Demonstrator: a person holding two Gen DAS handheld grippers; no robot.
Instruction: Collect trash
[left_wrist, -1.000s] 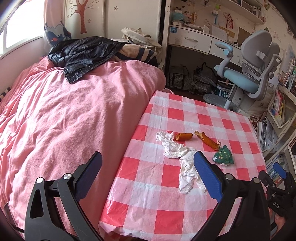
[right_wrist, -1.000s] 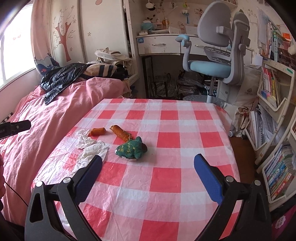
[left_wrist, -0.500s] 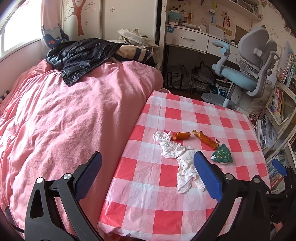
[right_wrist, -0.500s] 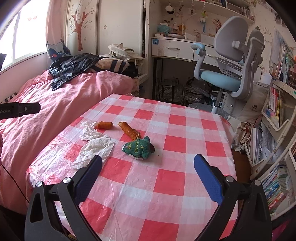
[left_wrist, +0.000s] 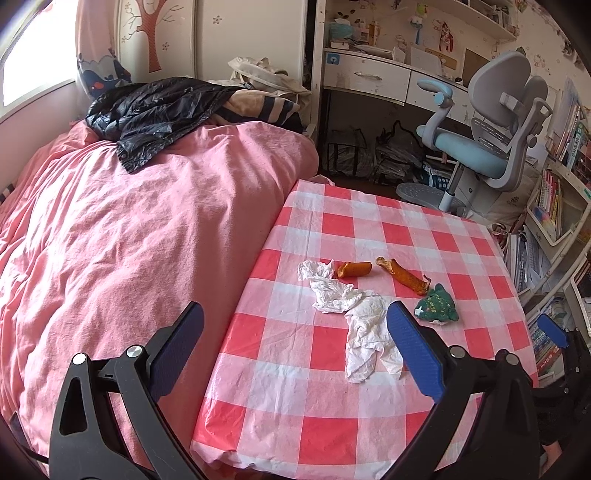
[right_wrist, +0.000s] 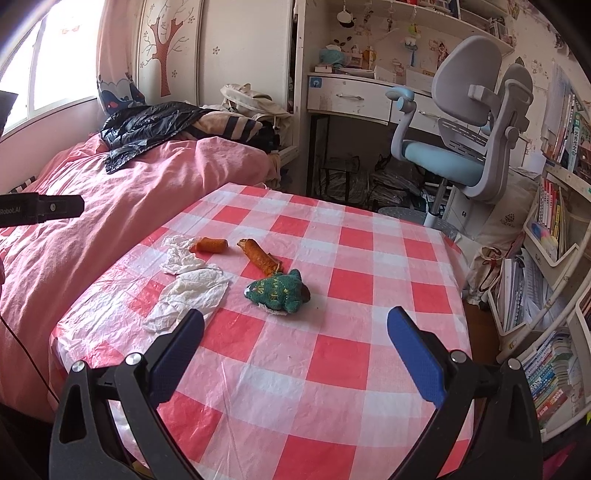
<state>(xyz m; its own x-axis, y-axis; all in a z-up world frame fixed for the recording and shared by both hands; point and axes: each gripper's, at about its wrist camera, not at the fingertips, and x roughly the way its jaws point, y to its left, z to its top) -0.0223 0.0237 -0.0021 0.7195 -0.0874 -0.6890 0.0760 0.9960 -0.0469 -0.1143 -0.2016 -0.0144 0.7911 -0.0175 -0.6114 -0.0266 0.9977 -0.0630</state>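
Observation:
Crumpled white tissues (left_wrist: 354, 310) (right_wrist: 192, 288) lie on the red-and-white checked table (left_wrist: 332, 402) (right_wrist: 362, 325). Two orange wrappers, a short one (left_wrist: 354, 268) (right_wrist: 211, 245) and a long one (left_wrist: 404, 277) (right_wrist: 258, 255), lie just beyond them. A green crumpled packet (left_wrist: 437, 305) (right_wrist: 279, 291) sits to their right. My left gripper (left_wrist: 295, 347) hangs open above the table's near left edge, short of the tissues. My right gripper (right_wrist: 295, 347) is open too, above the table's near part, with the trash ahead and left. Neither holds anything.
A bed with a pink cover (left_wrist: 129, 236) (right_wrist: 110, 206) abuts the table's left side, with a black jacket (left_wrist: 155, 107) on it. A grey-blue desk chair (left_wrist: 491, 147) (right_wrist: 465, 140) and desk stand behind. Bookshelves (right_wrist: 554, 258) line the right.
Both grippers have drifted slightly; the trash has shifted a little in each view. Nothing on the table moved, and both stay open.

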